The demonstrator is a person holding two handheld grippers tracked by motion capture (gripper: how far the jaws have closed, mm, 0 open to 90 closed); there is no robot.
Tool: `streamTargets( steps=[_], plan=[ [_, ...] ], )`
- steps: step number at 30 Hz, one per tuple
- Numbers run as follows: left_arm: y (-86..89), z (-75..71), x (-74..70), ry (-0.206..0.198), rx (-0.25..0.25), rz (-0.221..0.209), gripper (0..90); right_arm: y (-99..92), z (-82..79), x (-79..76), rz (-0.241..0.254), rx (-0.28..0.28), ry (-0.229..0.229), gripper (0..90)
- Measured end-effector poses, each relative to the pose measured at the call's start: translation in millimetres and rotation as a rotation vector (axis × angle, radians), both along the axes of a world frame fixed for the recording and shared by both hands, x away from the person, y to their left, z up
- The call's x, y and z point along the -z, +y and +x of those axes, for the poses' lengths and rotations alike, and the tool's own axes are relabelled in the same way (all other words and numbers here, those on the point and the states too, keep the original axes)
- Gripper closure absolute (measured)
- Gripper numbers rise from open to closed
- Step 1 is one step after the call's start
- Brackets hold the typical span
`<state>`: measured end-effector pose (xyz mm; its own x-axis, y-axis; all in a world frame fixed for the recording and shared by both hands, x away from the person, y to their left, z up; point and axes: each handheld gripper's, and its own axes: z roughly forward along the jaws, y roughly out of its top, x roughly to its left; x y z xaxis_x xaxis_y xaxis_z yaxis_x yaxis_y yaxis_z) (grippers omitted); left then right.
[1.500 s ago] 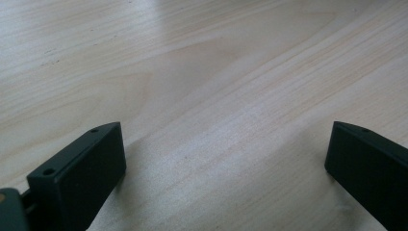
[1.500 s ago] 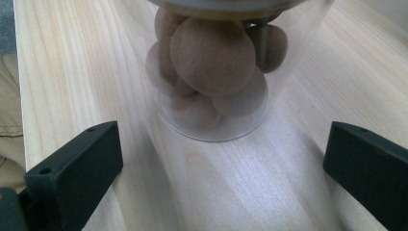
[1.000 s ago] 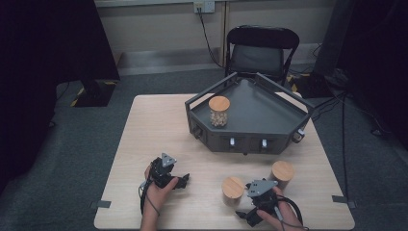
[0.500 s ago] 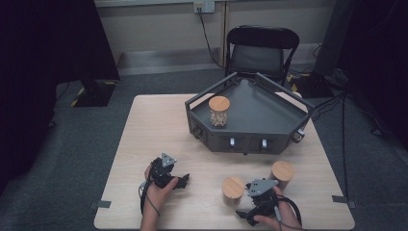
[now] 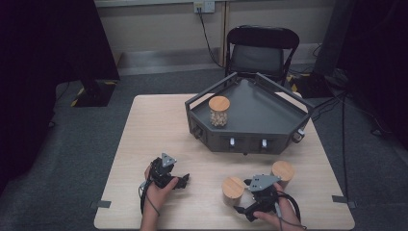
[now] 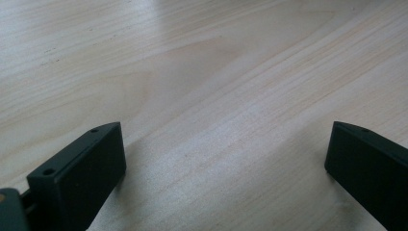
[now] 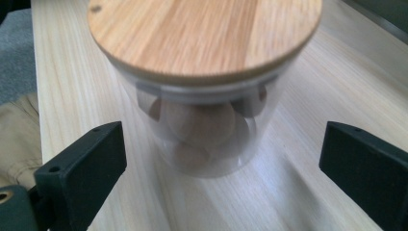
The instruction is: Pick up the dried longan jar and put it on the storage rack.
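Three glass jars with wooden lids are sitting in the high view. One jar (image 5: 219, 111) is standing inside the dark grey tray (image 5: 269, 126) in the upper middle of the frame, and the other two are standing on the pale wooden surface (image 5: 144, 144) in the lower right.

We are holding the right tool (image 5: 244, 197) at the lower right of the high view, just beside the near jar (image 5: 233, 191), with the far jar (image 5: 283, 173) on its other side, closer to the tray. In the right gripper view the near jar (image 7: 204, 82) is taking up the upper middle of the frame, standing upright on the surface, with rounded brown pieces showing through its glass. The right tool (image 7: 219, 159) is standing wide: its two black jaws are rising at the lower left and lower right corners, and both are staying clear of the glass. The jaws have just been closing a little, with the jar lying ahead of the gap between them and no pad pressing on it.

We are resting the left tool (image 5: 182, 181) on the surface at the lower left of the high view, well apart from all three jars. In the left gripper view the left tool (image 6: 223, 159) is also standing wide, with bare wood grain between its jaws.
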<state>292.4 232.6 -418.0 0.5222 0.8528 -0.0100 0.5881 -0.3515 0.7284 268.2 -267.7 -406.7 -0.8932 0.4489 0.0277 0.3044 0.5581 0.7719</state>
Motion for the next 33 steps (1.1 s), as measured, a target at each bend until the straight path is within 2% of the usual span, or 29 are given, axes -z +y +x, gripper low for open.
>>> streamTargets(
  steps=[7,11,15,22,33],
  plan=[
    [0.0,0.0,0.0,0.000,0.000,0.000,0.2,2.8,4.5,6.5,0.031,0.003,0.018,2.4],
    [0.0,0.0,0.0,0.000,0.000,0.000,0.2,3.9,4.8,8.0,0.037,0.002,0.003,4.6],
    [0.0,0.0,0.1,0.000,0.000,0.000,0.2,1.7,5.5,11.0,0.075,-0.001,-0.005,6.3],
    [0.0,0.0,0.0,0.000,0.000,0.000,0.2,2.2,7.1,14.9,0.110,-0.007,-0.003,8.4],
    [0.1,0.0,0.1,0.000,0.000,0.000,0.2,7.5,6.7,18.5,0.116,-0.022,-0.016,13.7]
  ],
)
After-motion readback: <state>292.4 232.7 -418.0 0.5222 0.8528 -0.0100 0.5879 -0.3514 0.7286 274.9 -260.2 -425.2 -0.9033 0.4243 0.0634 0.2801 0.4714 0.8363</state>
